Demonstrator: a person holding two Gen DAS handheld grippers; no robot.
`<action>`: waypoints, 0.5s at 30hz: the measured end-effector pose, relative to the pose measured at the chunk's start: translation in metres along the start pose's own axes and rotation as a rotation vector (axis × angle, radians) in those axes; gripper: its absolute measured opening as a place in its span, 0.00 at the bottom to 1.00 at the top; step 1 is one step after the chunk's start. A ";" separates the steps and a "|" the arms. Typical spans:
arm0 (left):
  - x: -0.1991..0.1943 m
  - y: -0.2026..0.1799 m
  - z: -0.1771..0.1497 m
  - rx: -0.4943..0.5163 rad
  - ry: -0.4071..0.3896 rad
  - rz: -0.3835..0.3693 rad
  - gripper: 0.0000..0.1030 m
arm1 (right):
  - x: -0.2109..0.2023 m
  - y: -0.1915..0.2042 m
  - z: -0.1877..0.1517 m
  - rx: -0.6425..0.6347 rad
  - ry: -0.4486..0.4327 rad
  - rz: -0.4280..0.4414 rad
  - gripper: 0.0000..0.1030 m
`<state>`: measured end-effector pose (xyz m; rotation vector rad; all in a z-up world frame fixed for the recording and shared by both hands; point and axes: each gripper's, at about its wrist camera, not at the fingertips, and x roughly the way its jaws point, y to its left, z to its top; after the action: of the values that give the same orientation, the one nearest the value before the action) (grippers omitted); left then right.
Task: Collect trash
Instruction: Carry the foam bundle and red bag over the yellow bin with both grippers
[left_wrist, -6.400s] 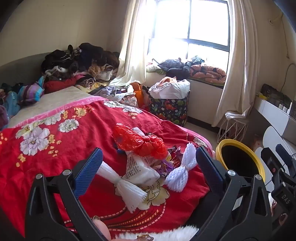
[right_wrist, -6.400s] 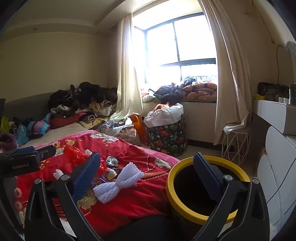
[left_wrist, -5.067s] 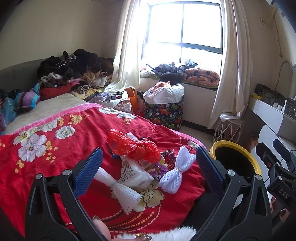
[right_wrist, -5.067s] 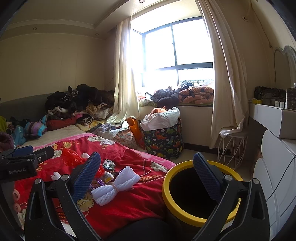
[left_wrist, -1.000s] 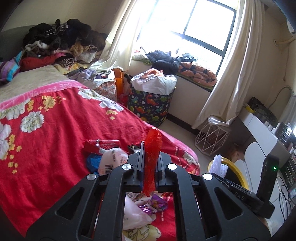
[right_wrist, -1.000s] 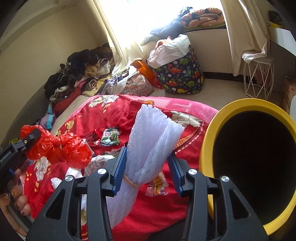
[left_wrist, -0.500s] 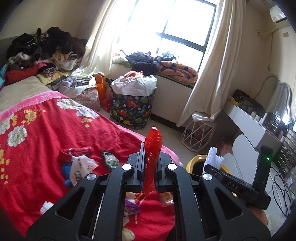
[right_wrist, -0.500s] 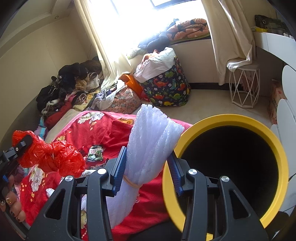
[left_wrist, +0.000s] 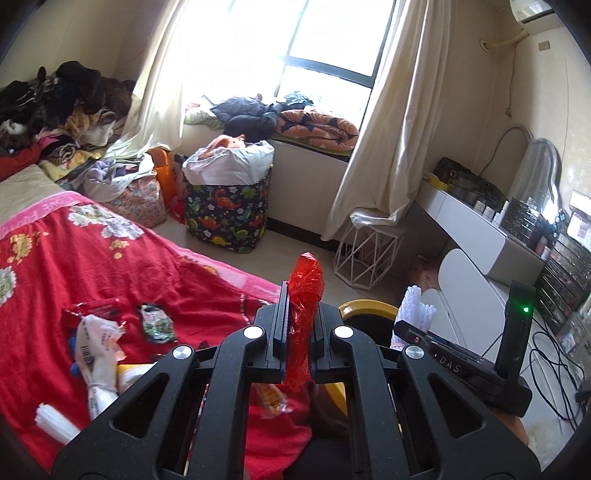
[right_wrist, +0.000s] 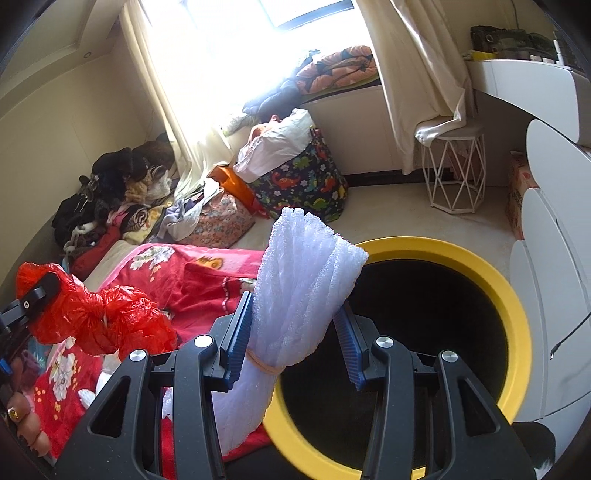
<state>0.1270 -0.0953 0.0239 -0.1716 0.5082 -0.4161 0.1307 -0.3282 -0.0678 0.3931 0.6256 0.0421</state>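
Note:
My left gripper (left_wrist: 300, 321) is shut on a crumpled red plastic bag (left_wrist: 304, 317), held above the bed's edge; the bag also shows in the right wrist view (right_wrist: 96, 317). My right gripper (right_wrist: 295, 332) is shut on a white foam net bundle (right_wrist: 299, 291), held over the left rim of the yellow-rimmed trash bin (right_wrist: 513, 317). The bin's rim (left_wrist: 364, 306) and the foam (left_wrist: 415, 308) show in the left wrist view. Wrappers (left_wrist: 157, 325) and a white bag (left_wrist: 96, 347) lie on the red bedspread (left_wrist: 74, 269).
A dinosaur-print hamper (left_wrist: 227, 210) stands on the floor by the window. A white wire stool (left_wrist: 365, 254) and a white dresser (right_wrist: 546, 295) are to the right of the bin. Clothes are piled at the head of the bed (left_wrist: 55, 107).
Both grippers moved right, away from the bed and toward the bin. The foam bundle now overlaps the bin's opening. The red bag stays clamped in the left gripper.

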 end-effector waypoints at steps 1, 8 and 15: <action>0.003 -0.003 0.000 0.003 0.003 -0.006 0.04 | -0.001 -0.004 0.000 0.003 -0.004 -0.008 0.41; 0.021 -0.028 -0.004 0.028 0.029 -0.033 0.04 | -0.009 -0.032 0.001 0.033 -0.022 -0.062 0.41; 0.041 -0.048 -0.009 0.052 0.069 -0.058 0.04 | -0.011 -0.058 0.002 0.059 -0.032 -0.118 0.41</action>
<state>0.1382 -0.1562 0.0106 -0.1222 0.5605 -0.4924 0.1180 -0.3848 -0.0816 0.4127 0.6183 -0.0951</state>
